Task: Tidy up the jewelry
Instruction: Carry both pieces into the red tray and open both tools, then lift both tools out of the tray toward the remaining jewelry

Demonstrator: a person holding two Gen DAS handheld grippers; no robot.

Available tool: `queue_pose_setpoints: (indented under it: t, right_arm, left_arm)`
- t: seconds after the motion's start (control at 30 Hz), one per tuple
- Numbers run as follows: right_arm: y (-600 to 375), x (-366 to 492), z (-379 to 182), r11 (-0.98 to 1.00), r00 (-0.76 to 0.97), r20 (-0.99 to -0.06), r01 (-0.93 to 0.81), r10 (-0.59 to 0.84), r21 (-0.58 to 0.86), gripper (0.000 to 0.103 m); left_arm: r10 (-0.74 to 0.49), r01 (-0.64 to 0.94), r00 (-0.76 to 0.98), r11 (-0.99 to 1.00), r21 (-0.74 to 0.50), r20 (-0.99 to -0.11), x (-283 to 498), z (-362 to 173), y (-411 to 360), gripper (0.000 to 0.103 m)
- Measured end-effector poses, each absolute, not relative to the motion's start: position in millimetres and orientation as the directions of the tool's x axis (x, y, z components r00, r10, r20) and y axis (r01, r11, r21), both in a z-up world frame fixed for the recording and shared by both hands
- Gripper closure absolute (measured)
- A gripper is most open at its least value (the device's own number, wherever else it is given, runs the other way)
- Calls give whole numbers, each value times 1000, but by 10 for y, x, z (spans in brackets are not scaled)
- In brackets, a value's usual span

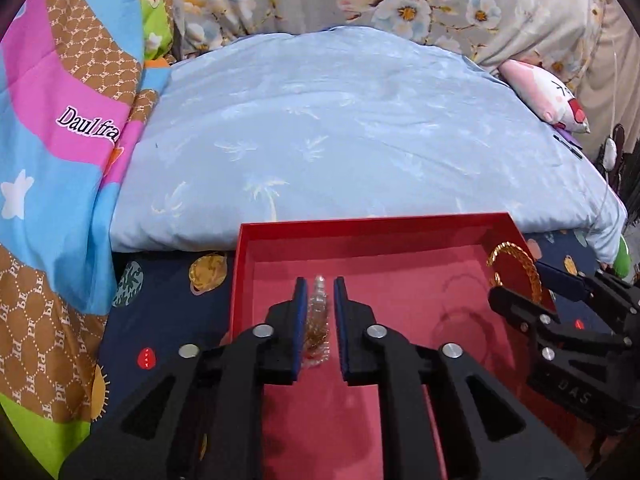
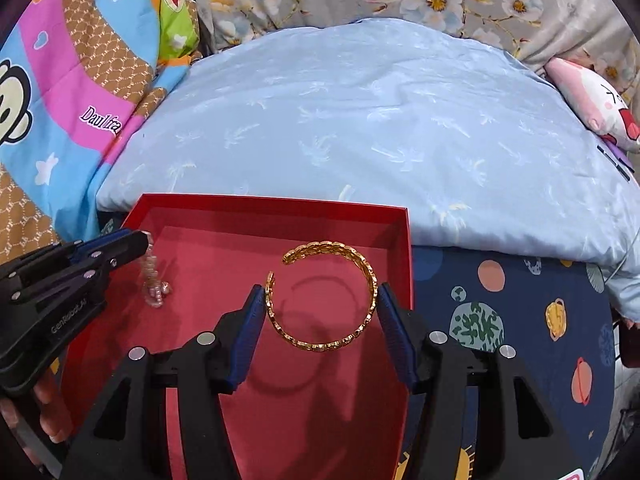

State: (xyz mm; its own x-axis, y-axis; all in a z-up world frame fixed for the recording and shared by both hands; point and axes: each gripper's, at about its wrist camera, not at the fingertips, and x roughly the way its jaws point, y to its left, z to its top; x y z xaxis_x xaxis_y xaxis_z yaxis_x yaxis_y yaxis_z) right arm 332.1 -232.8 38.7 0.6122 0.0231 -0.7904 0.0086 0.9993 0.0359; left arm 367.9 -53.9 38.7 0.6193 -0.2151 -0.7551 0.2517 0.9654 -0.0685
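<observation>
A red box with a pink-red floor sits on a dark planet-print sheet; it also shows in the right wrist view. My left gripper is shut on a small clear bag of jewelry, which hangs over the box's left part, its lower end touching the floor. My right gripper is shut on a gold open cuff bracelet, held level just above the box's right part. The bracelet also shows in the left wrist view, with the right gripper beside it.
A light blue duvet lies just behind the box. A colourful cartoon quilt rises at the left. A pink plush toy lies at the far right. The planet-print sheet extends right of the box.
</observation>
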Motion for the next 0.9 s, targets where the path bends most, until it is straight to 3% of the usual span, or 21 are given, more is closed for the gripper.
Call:
queue_pose_setpoints:
  t: [0.1, 0.13, 0.5, 0.73, 0.9]
  right_arm:
    - [-2307, 3286, 452, 1000, 647, -763, 23, -7, 11, 33]
    - [-2321, 3269, 477, 1000, 658, -753, 28, -8, 14, 32]
    - [-2383, 2509, 761, 993, 737, -674, 27, 59, 116, 31]
    - [-2328, 1703, 816, 992, 755, -650, 3, 81, 126, 31]
    - [-2331, 1184, 657, 988, 728, -678, 7, 100, 153, 31]
  left_arm:
    - [-197, 205, 647, 975, -80, -737, 3698, 435, -459, 48]
    - [-188, 195, 657, 978, -77, -730, 3688, 462, -437, 46]
    - [-143, 140, 738, 988, -57, -660, 3013, 841, -35, 25]
    - [-198, 157, 700, 980, -122, -686, 2340, 747, 191, 23]
    - [-152, 139, 676, 987, -77, -721, 1895, 497, 280, 18]
